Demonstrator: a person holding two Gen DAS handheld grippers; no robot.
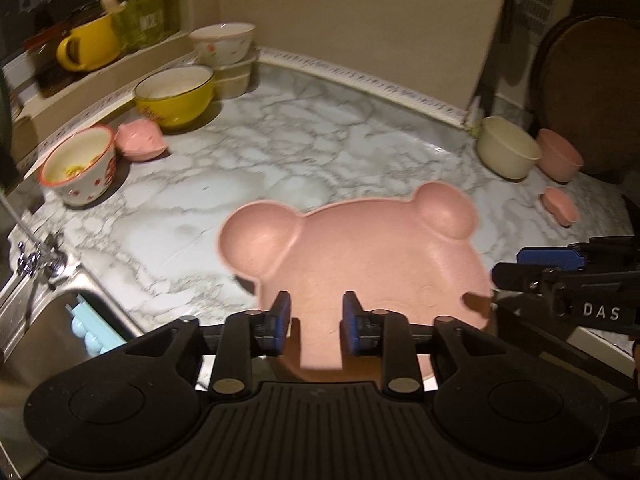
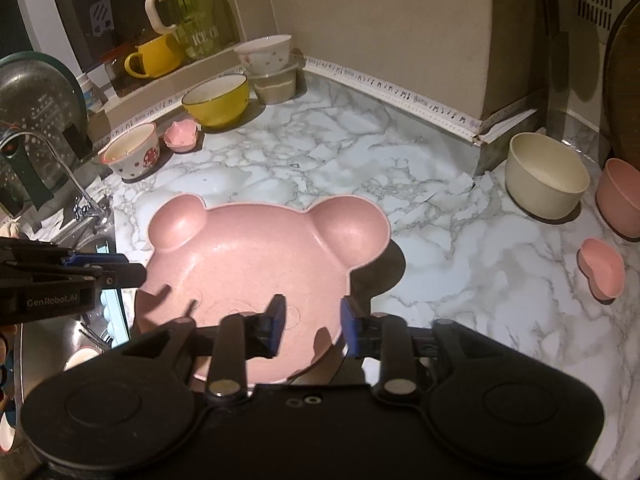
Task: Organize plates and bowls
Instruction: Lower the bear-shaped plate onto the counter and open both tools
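Readable lettering on the grippers and jug

The right gripper (image 1: 600, 280) shows "DAS" in white on its black side; the left gripper (image 2: 60, 276) reads "GenRobot.AI"; the green jug (image 2: 192, 12) on the ledge bears "ICE C" (the rest cannot be read).

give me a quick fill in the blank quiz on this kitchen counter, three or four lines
1. The pink plate on the marble counter is shaped like a ____ head with two round ears.
2. The cream bowl stands right beside a ____ bowl.
3. The mug on the ledge is ____.
4. The pads of the right gripper stand ____, gripping nothing.

Missing words: bear; pink; yellow; apart
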